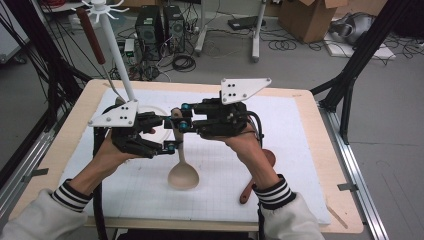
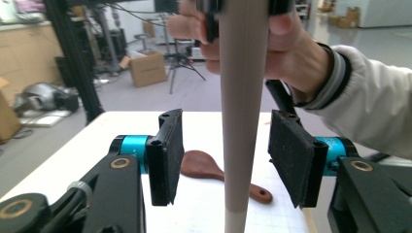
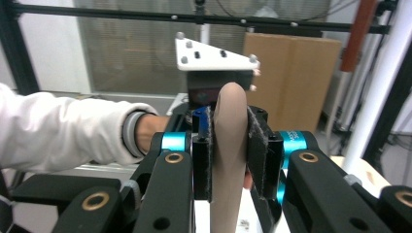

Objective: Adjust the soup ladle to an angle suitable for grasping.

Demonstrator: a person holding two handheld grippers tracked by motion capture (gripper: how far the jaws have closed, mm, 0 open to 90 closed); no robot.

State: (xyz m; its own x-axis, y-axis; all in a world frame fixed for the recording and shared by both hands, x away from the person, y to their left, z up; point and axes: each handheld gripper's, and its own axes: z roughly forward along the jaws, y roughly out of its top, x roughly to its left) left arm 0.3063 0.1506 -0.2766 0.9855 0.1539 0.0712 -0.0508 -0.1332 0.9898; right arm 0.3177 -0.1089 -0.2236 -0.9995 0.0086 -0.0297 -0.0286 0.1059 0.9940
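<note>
Beige spoon (image 1: 182,172) clamped by right hand-held gripper (image 1: 183,116), left hand-held gripper (image 1: 165,133) released

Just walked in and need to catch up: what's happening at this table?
A person is passing a pale wooden spoon between two tools. The right hand-held gripper is shut on its handle, while the left hand-held gripper stands open around it, pads clear. A darker spoon lies on the white mat.

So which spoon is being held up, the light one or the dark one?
The light spoon: the right gripper clamps its handle. The dark spoon lies flat on the table.
</note>
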